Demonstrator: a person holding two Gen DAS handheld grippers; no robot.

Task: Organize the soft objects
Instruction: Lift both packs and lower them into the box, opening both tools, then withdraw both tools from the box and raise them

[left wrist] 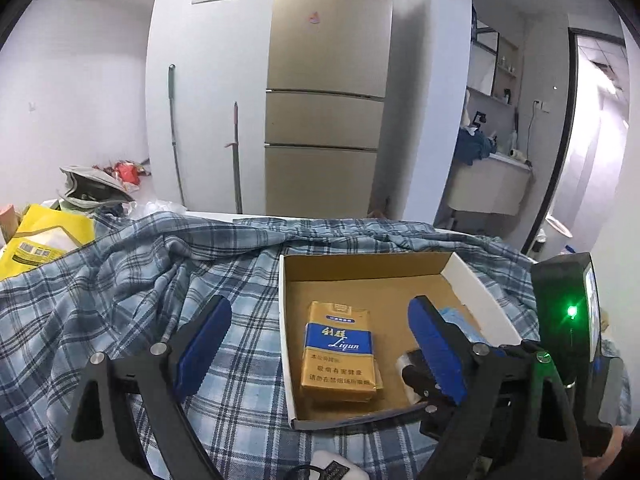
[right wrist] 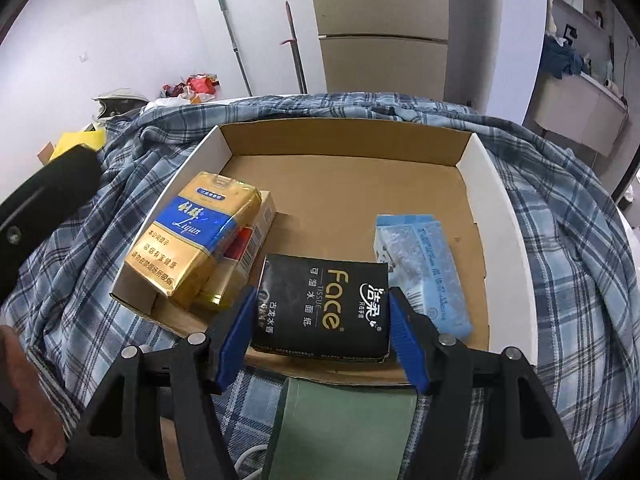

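A shallow cardboard box (right wrist: 500, 200) lies on a blue plaid cloth (right wrist: 560, 260). In it are a gold and blue soft pack (right wrist: 192, 236) lying on another pack, and a light blue tissue pack (right wrist: 424, 268). My right gripper (right wrist: 322, 322) is shut on a black "Face" tissue pack (right wrist: 324, 308) at the box's near edge. In the left wrist view my left gripper (left wrist: 320, 344) is open, its fingers straddling the box's left wall (left wrist: 285, 320) and the gold pack (left wrist: 338, 352). The right gripper's black body (left wrist: 560, 312) shows at the right.
A green flat object (right wrist: 344, 428) lies under my right gripper. A yellow bag (left wrist: 40, 240) and a grey bag (left wrist: 92, 188) sit at the far left. A white object (left wrist: 336, 468) lies on the cloth near me. A tall fridge (left wrist: 328, 100) stands behind.
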